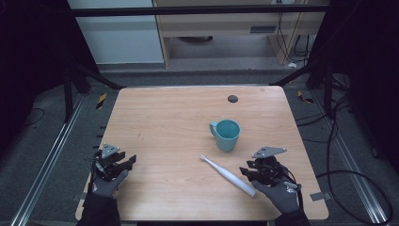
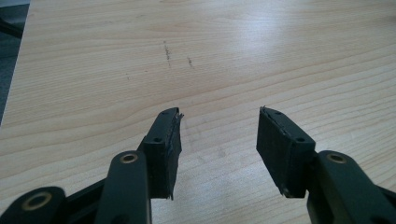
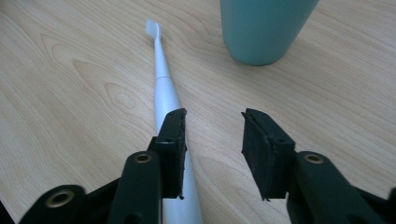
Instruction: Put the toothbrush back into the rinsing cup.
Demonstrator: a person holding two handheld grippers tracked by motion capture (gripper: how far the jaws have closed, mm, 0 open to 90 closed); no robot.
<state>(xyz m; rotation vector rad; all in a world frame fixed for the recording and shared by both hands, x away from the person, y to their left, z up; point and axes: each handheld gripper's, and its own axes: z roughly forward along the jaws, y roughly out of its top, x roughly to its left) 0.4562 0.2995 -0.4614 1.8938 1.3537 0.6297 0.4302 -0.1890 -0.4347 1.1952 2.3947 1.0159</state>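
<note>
white toothbrush [image 1: 228,175], lying flat, near teal mug [image 1: 227,135]

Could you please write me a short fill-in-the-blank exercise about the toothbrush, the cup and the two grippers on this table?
1. The white toothbrush lies flat on the wooden ____.
2. The cup beyond the brush head is ____ in colour.
3. The right gripper has its jaws ____, with nothing between the pads.
4. The left gripper, jaws apart, is over ____ tabletop.

Missing words: table; teal; open; bare
</note>
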